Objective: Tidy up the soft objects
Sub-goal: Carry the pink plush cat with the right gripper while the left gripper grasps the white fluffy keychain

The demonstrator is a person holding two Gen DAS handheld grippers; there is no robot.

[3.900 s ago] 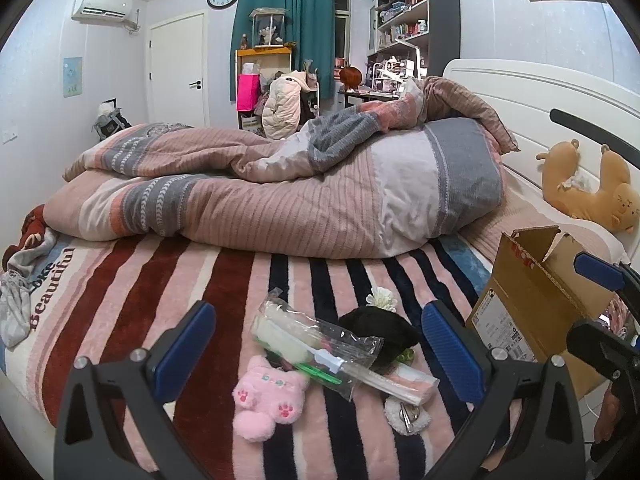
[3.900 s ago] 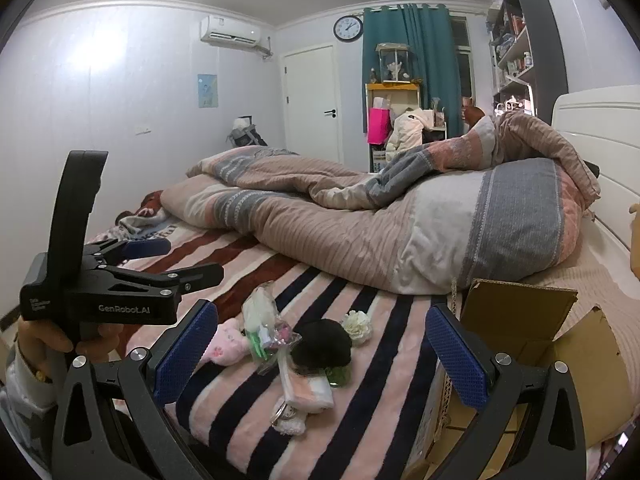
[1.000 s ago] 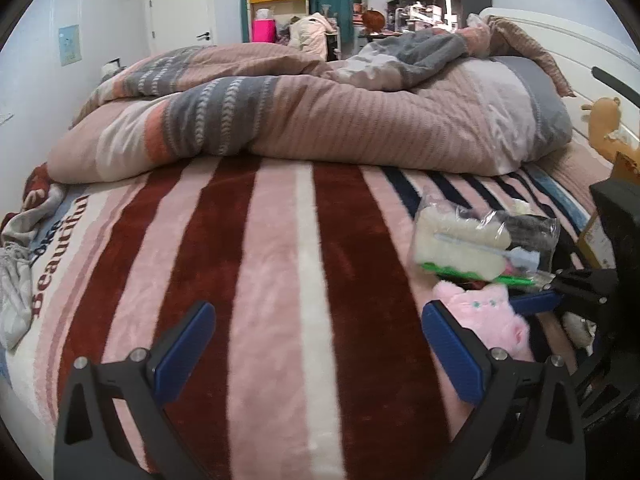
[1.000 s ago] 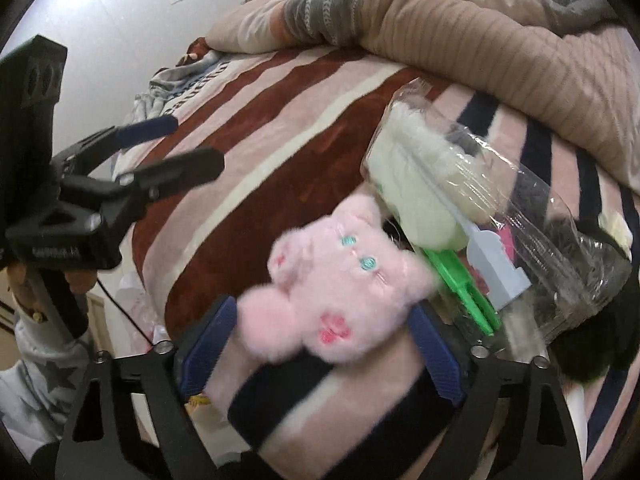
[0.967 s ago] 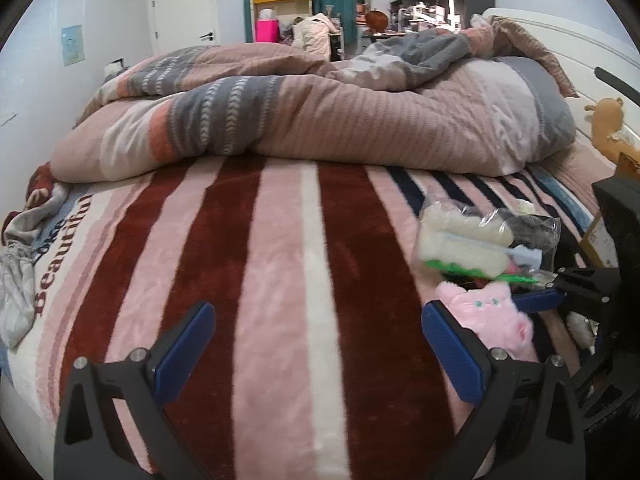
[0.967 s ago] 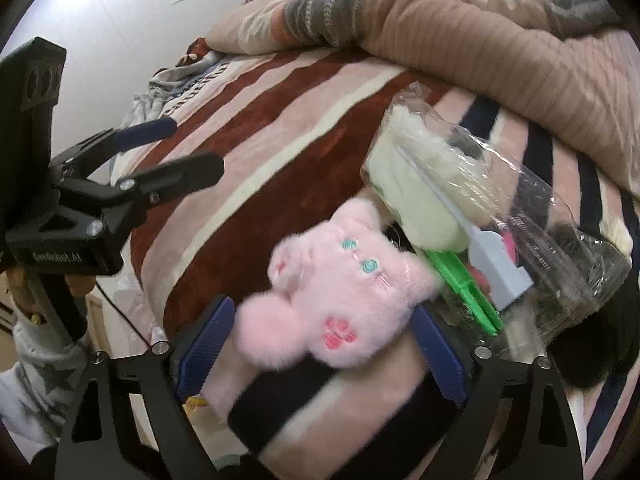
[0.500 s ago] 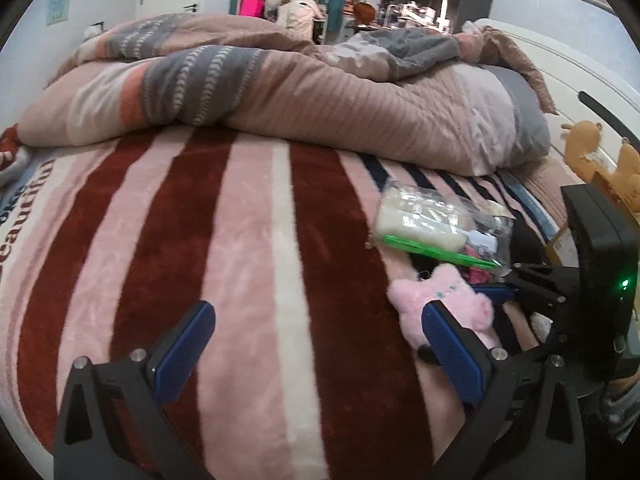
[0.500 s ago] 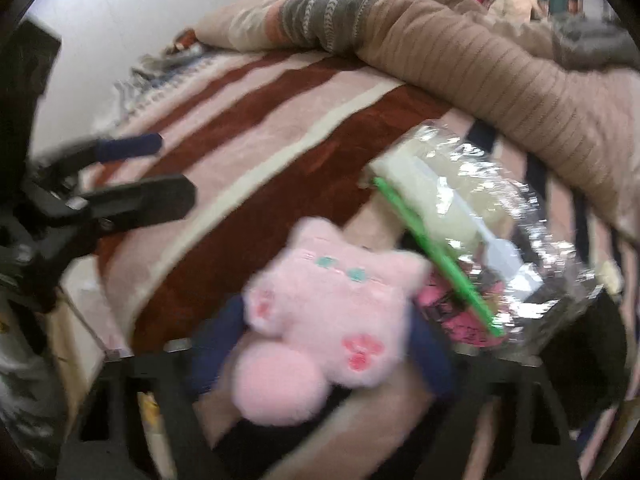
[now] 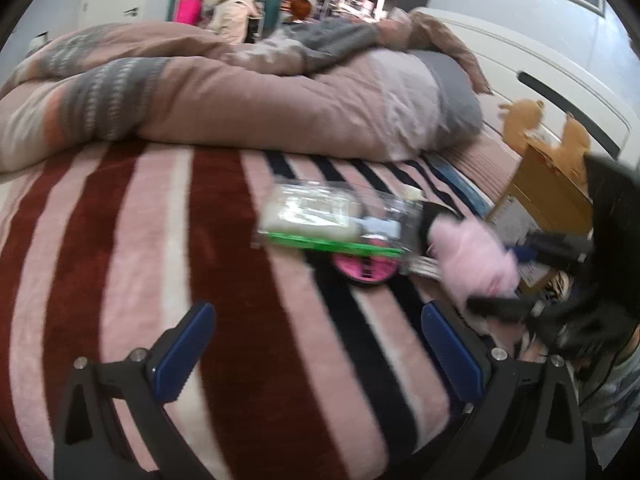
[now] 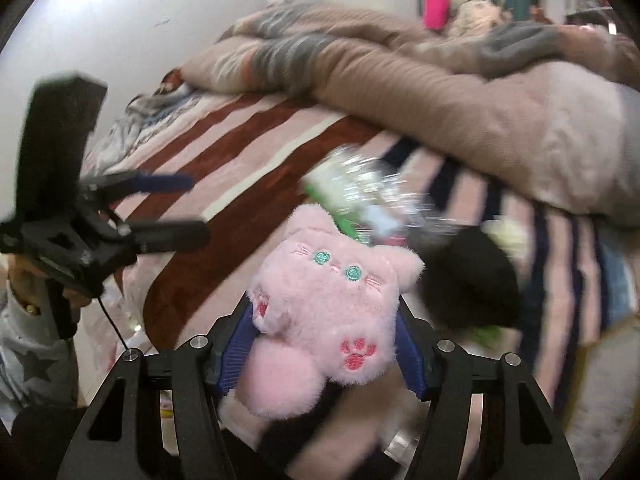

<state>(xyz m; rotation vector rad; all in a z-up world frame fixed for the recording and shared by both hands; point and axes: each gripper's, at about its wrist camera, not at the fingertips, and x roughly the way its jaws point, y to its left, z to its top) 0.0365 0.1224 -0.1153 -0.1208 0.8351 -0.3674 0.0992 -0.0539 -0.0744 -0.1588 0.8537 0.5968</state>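
My right gripper [image 10: 328, 340] is shut on a pink plush cat [image 10: 332, 308] and holds it lifted above the striped blanket; the cat also shows in the left wrist view [image 9: 474, 256], blurred. My left gripper [image 9: 320, 344] is open and empty over the blanket, left of the pile. A clear plastic bag [image 9: 332, 216] with white and green items lies on the bed. A black soft object [image 10: 468, 276] and a white flower [image 10: 506, 236] lie behind the cat.
A bunched duvet [image 9: 248, 108] fills the back of the bed. An open cardboard box [image 9: 548, 196] stands at the right by the headboard, with a tan plush [image 9: 520, 124] behind it. Crumpled clothes [image 10: 136, 120] lie at the bed's left edge.
My right gripper has closed on the pink cat and raised it off the blanket, moving right. The left gripper has shifted right, still open.
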